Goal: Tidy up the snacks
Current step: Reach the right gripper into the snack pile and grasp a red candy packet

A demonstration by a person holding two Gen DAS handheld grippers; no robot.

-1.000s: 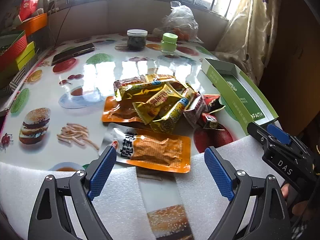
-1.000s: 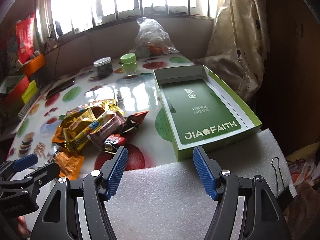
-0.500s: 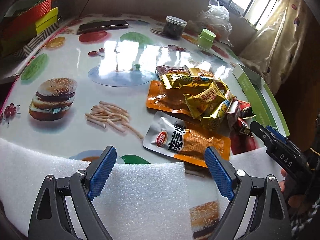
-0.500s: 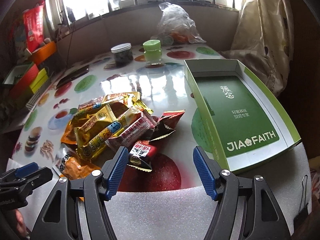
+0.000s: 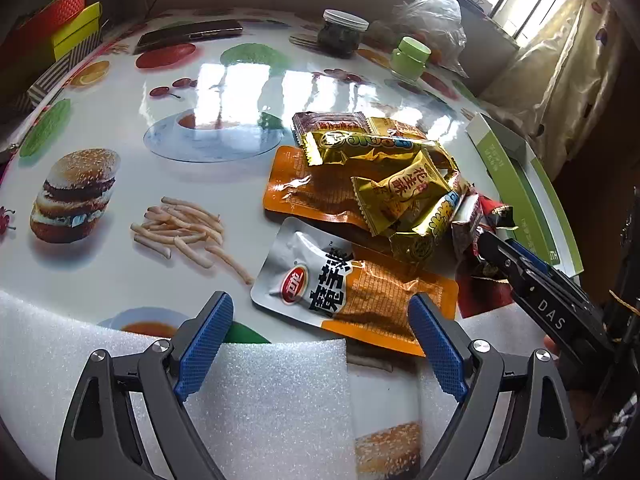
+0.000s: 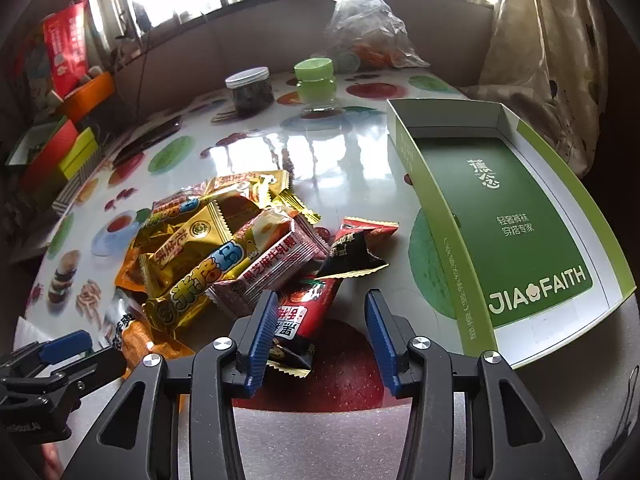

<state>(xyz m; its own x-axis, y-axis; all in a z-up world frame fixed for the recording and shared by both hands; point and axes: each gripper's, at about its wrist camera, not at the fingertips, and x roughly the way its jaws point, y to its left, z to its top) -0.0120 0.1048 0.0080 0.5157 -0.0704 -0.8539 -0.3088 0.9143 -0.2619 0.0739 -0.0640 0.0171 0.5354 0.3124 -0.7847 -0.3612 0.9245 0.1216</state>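
A heap of snack packets (image 6: 224, 248) lies in the middle of the table (image 5: 120, 280), which has a glossy cloth printed with burgers and fries. Gold wrappers sit on top of the heap; an orange pouch (image 5: 304, 188) lies flat under them, and a silver-and-orange pouch (image 5: 348, 292) lies at the near edge of the heap, just ahead of the left gripper (image 5: 320, 348). At the heap's right side lies a red-and-black packet (image 6: 308, 312), its near end beside the left finger of the right gripper (image 6: 318, 334). The right gripper's jaws have just been closing and stand partly apart, with the packet's end between them; the right pad is clear of it, so nothing is gripped. The left gripper's jaws are spread wide and hold nothing. To the right of the heap an open green box (image 6: 516, 216) lies empty. Farther back stand a dark jar (image 6: 250, 92), a green jar (image 6: 316, 80) and a clear plastic bag (image 6: 368, 28)
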